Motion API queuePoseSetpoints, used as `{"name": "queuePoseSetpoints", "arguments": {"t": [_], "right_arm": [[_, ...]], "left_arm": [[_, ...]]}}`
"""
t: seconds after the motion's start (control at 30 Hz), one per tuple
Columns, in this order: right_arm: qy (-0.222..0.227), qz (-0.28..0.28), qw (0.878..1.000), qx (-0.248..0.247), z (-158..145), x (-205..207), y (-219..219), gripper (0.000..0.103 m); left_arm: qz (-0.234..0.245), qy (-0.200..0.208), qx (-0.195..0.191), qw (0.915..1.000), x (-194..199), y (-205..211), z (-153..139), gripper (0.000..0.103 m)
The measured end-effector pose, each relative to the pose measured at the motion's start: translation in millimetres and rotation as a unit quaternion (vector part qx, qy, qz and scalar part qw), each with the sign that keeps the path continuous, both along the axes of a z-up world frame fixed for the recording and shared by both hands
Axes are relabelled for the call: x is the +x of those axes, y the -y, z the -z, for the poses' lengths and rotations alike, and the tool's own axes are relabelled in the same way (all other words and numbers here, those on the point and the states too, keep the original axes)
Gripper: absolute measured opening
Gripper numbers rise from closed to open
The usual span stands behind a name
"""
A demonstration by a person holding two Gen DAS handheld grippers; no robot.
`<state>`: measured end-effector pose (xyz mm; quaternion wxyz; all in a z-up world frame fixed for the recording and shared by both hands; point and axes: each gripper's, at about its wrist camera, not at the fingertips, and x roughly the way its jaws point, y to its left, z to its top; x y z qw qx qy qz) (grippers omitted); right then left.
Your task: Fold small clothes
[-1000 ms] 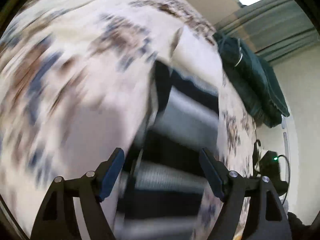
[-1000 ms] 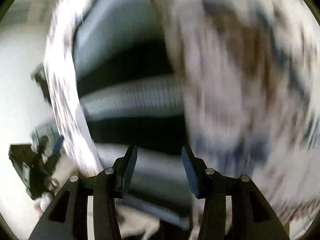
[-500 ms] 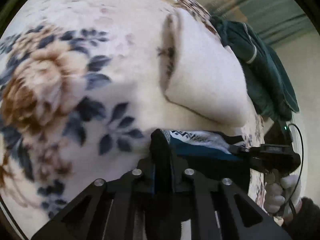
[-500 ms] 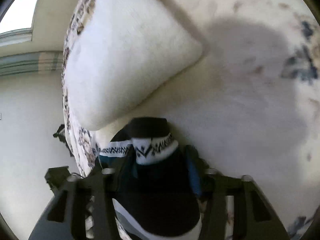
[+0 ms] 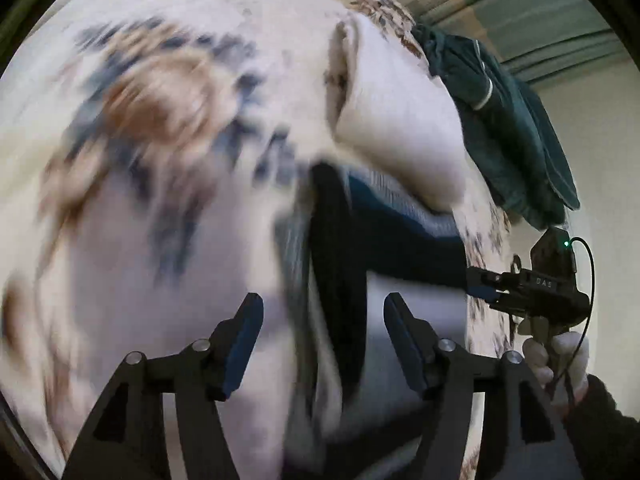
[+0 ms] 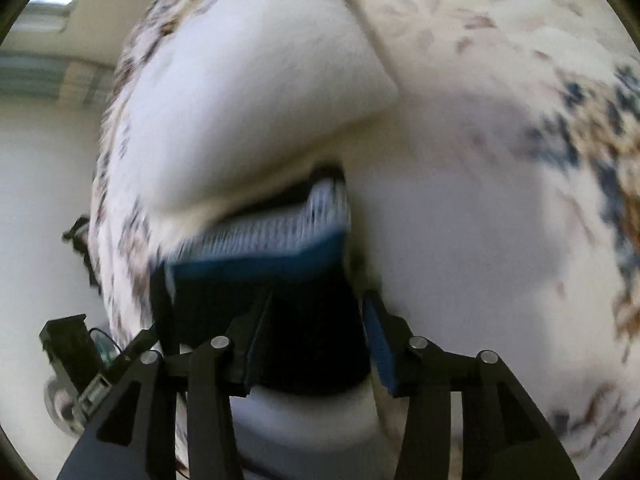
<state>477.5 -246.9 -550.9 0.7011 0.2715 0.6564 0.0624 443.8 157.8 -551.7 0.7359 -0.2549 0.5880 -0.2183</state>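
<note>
Striped knitted garment [image 5: 384, 240], black, blue and pale grey: lay on the cream floral bedspread [image 5: 120, 240], its far edge against the plain cream pillow [image 5: 400, 128]. Both views were smeared by motion; the weave and the garment's kind could not be made out, and its near end was cut off by the lower frame edge in each.

Orientation: in the left wrist view the stripes ran from centre frame toward the right, with a dark band running downward through the middle; the long axis could not be settled.

Left gripper [image 5: 324, 344]: jaws spread, just been opening, the garment's dark band seen between them but no pad visibly pressing on it.

Right gripper [image 6: 316, 336]: jaws likewise spread and just been opening, black fabric filling the gap; whether the pads touched it could not be told.

Left view only: dark green cloth heap [image 5: 508, 128] at upper right, and at right edge the other gripper held in a person's hand [image 5: 556, 356] with a dark sleeve.

Right view only: grey-white ribbed stripe [image 6: 280, 228] above a blue band, mid-frame; a black device at lower left, indistinct.
</note>
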Motion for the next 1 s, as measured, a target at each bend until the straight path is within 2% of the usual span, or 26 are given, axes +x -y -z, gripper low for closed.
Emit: {"name": "queuePoseSetpoints", "arguments": {"t": [0.1,0.2,0.23,0.3,0.37,0.4,0.43,0.5,0.57,0.6,0.63,0.67,0.7,0.73,0.8,0.83,0.9,0.93,1.0], "right_arm": [[-0.014,0.017,1.000,0.015,-2,-53,-1,0.048],[-0.049,0.047,0.997,0.040,14,-113,-7,0.048],[-0.066,0.058,0.995,0.052,23,-131,-8,0.048],[-0.089,0.071,0.991,0.070,41,-157,-24,0.048],[-0.101,0.083,0.989,0.073,58,-178,-33,0.046],[-0.090,0.086,0.990,0.073,60,-184,-41,0.025],[-0.074,0.077,0.993,0.047,58,-187,-47,0.009],[-0.057,0.064,0.996,-0.008,52,-188,-50,0.007],[-0.068,0.083,0.994,0.005,58,-187,-55,0.007],[-0.070,0.081,0.994,0.010,58,-185,-58,0.007],[-0.071,0.078,0.994,0.009,56,-185,-57,0.008],[-0.071,0.080,0.994,0.011,52,-186,-54,0.009],[-0.072,0.083,0.994,0.017,50,-187,-52,0.012],[-0.077,0.086,0.993,0.023,48,-191,-48,0.015],[-0.086,0.089,0.992,0.025,47,-198,-39,0.042],[-0.086,0.091,0.992,0.032,50,-201,-41,0.047],[-0.104,0.085,0.989,0.059,60,-210,-42,0.049],[-0.112,0.079,0.987,0.079,68,-213,-46,0.049],[-0.108,0.074,0.987,0.094,78,-222,-47,0.049]], "left_arm": [[0.020,-0.037,0.003,0.9991,-47,-1,9,0.060],[0.033,-0.062,0.012,0.9974,-77,10,26,0.058],[0.033,-0.061,0.009,0.9976,-83,15,28,0.045],[0.039,-0.047,0.007,0.9981,-91,24,27,0.010],[0.014,-0.045,0.009,0.9989,-89,18,26,0.009],[-0.004,-0.053,0.003,0.9986,-87,10,29,0.009],[-0.012,-0.055,0.003,0.9984,-86,6,31,0.009],[-0.013,-0.059,-0.003,0.9982,-88,-2,32,0.009],[-0.009,-0.051,-0.006,0.9986,-87,4,20,0.013],[-0.005,-0.055,-0.009,0.9984,-87,6,18,0.016],[-0.007,-0.063,0.000,0.9980,-89,3,16,0.030],[-0.007,-0.066,0.006,0.9978,-92,3,13,0.038],[-0.007,-0.065,0.009,0.9978,-95,2,12,0.054],[-0.009,-0.064,0.019,0.9977,-100,1,12,0.064],[-0.007,-0.077,0.028,0.9966,-111,-3,22,0.064],[-0.008,-0.091,0.020,0.9957,-116,-4,30,0.064],[-0.017,-0.090,0.005,0.9958,-124,-2,40,0.059],[-0.019,-0.084,0.011,0.9962,-124,-1,44,0.047],[-0.019,-0.083,0.023,0.9961,-123,-3,51,0.039]]}}
